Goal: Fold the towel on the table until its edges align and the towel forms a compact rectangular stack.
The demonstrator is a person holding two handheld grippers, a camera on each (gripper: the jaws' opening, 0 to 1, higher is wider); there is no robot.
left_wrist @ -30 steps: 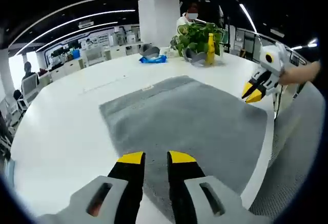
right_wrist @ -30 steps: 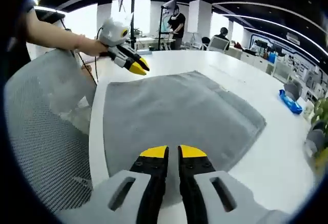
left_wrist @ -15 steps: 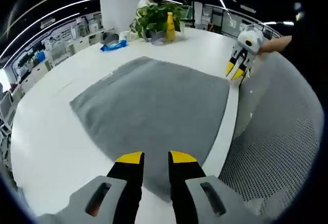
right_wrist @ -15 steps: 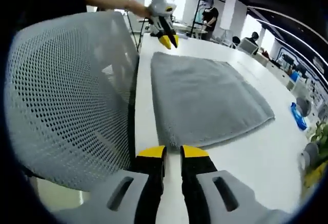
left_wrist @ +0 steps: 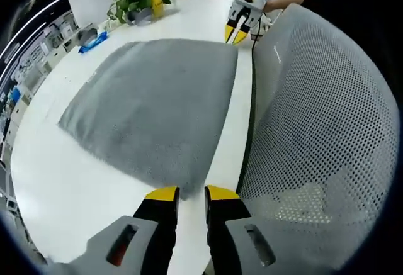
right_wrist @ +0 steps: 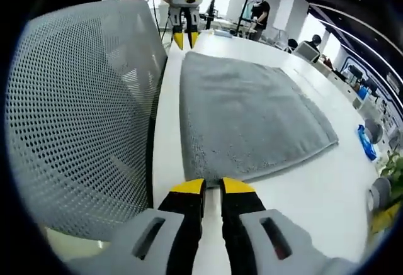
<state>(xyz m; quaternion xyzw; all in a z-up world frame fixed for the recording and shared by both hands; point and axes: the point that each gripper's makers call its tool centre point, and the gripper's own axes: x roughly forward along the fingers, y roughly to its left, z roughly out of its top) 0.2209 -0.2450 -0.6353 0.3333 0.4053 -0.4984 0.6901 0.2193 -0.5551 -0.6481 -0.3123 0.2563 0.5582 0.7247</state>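
Bright, even indoor light in both of my views, coming from overhead ceiling strips (right_wrist: 352, 20) that show as thin white lines. The white table (left_wrist: 75, 180) is close to blown out, with mild glare along its near edge. Shadows are soft and faint; there is only a thin dark line under the towel (right_wrist: 245, 117) edge. Strong fisheye bending curves the table and the mesh chair back (left_wrist: 321, 117) hard toward the rims. The towel pile looks slightly soft in my left gripper view. Far office background is small, smeared and low in detail. 2 views, similar exposure.
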